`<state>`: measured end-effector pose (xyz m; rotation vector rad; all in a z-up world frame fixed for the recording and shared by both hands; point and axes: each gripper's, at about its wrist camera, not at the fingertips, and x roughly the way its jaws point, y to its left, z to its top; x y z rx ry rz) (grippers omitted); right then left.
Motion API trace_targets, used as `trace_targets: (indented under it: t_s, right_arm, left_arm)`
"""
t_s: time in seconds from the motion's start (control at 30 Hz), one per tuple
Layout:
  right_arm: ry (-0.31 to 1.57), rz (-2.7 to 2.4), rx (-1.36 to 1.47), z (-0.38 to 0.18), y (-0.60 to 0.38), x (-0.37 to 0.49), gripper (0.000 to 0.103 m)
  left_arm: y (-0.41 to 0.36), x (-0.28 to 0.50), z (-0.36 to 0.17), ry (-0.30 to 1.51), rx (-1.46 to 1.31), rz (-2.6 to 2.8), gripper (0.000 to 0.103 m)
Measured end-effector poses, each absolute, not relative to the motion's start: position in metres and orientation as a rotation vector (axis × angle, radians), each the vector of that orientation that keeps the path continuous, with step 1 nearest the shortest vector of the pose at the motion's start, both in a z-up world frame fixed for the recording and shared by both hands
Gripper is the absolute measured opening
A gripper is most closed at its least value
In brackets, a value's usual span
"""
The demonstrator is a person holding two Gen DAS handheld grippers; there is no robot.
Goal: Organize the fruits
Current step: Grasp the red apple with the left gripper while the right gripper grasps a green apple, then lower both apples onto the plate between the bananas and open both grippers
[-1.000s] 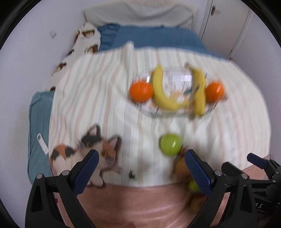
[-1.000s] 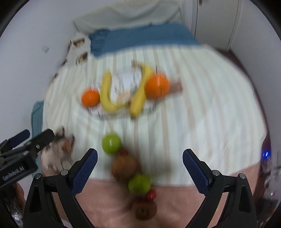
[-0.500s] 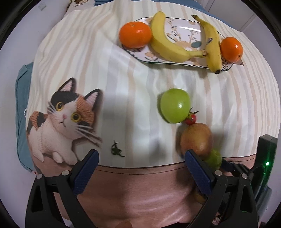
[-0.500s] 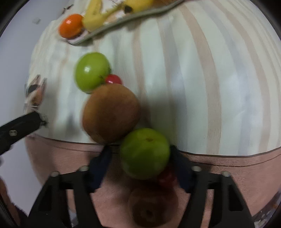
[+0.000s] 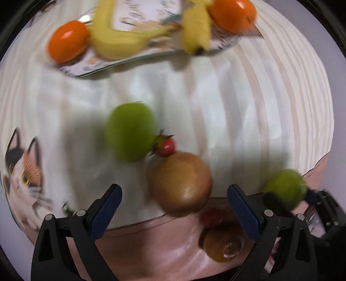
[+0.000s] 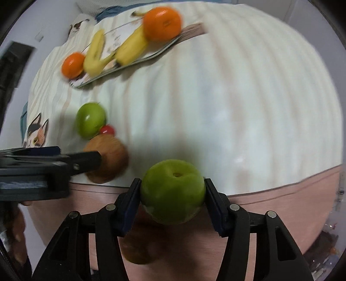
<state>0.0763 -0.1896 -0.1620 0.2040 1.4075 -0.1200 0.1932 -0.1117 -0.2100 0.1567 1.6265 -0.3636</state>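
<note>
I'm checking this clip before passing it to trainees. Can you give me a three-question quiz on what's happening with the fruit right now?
1. True or false: the right gripper holds a round green apple.
2. Which fruit lies between the left gripper's open jaws? A orange B round brown fruit C banana
3. How many yellow bananas rest on the patterned flat plate?

Key: 1 true; 2 B; 3 two.

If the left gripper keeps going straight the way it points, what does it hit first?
Most likely the brown fruit. It lies between the left gripper's jaws, which have just been closing and do not yet touch it. It sits nearer the right finger, so that finger may brush it first; blur leaves depth unclear.
</note>
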Motion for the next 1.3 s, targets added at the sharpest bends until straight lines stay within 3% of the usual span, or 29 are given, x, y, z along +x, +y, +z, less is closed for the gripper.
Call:
trace_targets:
  t_s: [0.07,0.27,0.5,0.93,1.3]
  right_arm:
    - [1.412,-0.137,0.218,-0.160,-0.202,0.076,0.059]
    - [1.422,-0.147,0.242,-0.165,-0.212,0.079,0.060]
    - [1.446,-0.064,0.252,-0.173,-0.190,0.083,0.059]
    - [1.474,-0.082,0.245,-0.198,-0.178,0.097,0.060]
    - [1.394,-0.006,0.330,-0.161,-0.180,0.121,0.059]
  left_arm:
    - [-0.121,0.194,-0.219,1.634,0.186,-0.368,0.061]
    - [-0.133,0.189,-0.215,1.585,0.229,-0.340,0.061]
    - [-0.082,0.159,-0.183,1.542,0.274,-0.234,0.060]
    - [-0.059,0.168,-0.209,1.580,0.152,-0.160,0.062]
    - [-0.065,0.212,-0.135,1.503,0.010,-0.212,0.062]
